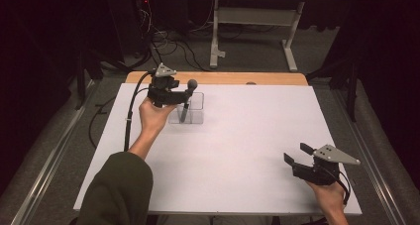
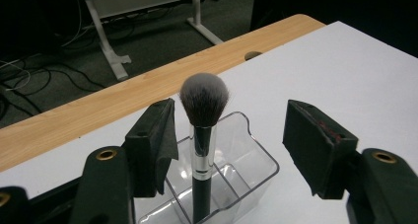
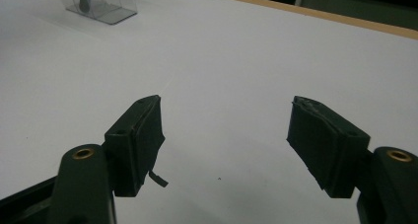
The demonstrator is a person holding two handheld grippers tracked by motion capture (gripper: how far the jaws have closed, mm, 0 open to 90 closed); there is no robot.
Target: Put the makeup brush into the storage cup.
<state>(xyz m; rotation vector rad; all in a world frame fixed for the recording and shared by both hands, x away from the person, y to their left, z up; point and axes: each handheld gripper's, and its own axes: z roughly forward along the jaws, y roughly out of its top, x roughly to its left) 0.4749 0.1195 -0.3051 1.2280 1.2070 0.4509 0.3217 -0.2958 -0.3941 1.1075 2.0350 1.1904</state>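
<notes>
The left gripper (image 2: pixel 226 145) hangs by the clear box (image 2: pixel 246 179) with its jaws wide, not pinching the brush (image 2: pixel 203 135). The brush stands up in the box's near slot, fluffy end on top. I think it is about to grab: the jaws must squeeze the handle. The right gripper (image 3: pixel 226 135) waits released.

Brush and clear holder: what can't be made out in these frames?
- Brush foot: cut off by the left gripper view's bottom edge.
- Brush handle in the high view: small, partly behind the left gripper.
- Holder in the right gripper view: top cut off by the frame edge.
</notes>
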